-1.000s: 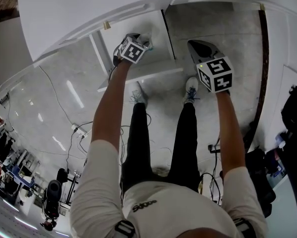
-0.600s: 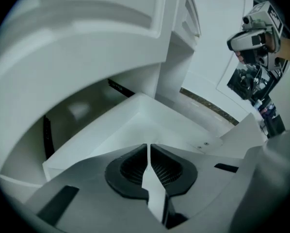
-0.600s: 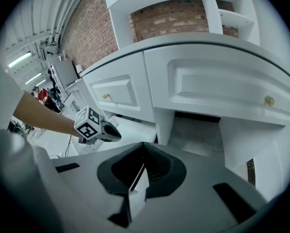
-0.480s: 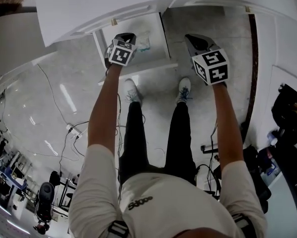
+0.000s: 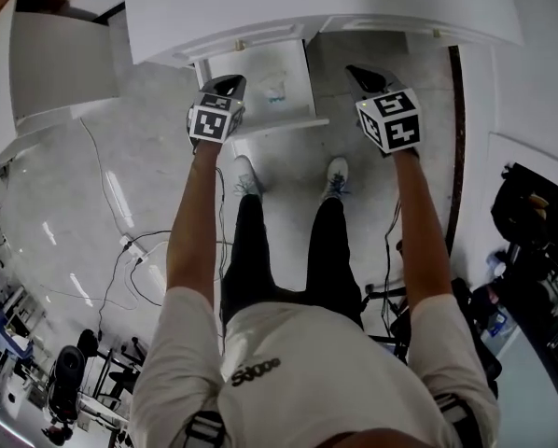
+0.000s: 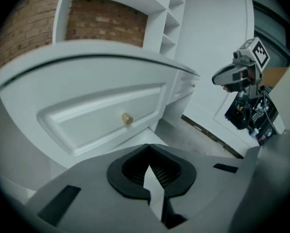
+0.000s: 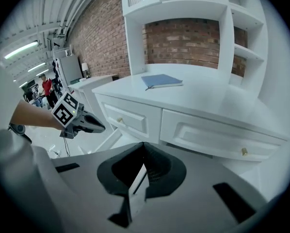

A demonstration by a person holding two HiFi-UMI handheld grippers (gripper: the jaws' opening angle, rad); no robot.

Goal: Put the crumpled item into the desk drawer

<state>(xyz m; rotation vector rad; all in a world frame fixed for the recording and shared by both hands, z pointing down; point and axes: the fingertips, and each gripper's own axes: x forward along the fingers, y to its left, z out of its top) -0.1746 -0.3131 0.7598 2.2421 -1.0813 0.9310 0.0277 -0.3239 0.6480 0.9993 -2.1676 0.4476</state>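
Observation:
The white desk (image 5: 354,7) runs across the top of the head view, with an open drawer (image 5: 251,75) pulled out beneath it. A pale crumpled item (image 5: 277,89) lies inside that drawer. My left gripper (image 5: 236,81) hangs above the drawer's left side, shut and empty, apart from the item. My right gripper (image 5: 355,70) is to the right of the drawer, also shut with nothing in it. In the left gripper view the left gripper (image 6: 147,147) points at a closed drawer front with a brass knob (image 6: 127,119). The right gripper (image 7: 143,143) faces the desk's closed drawers.
A blue book (image 7: 163,81) lies on the desk top under a brick-backed hutch. The person's legs and shoes (image 5: 335,171) stand just before the drawer. Cables (image 5: 134,250) trail over the glossy floor at left, and black gear (image 5: 531,213) stands at right.
Both grippers have risen and drawn back from the drawer. The left gripper, earlier down over the drawer by the crumpled item, is now clear of it, and the item lies in the drawer.

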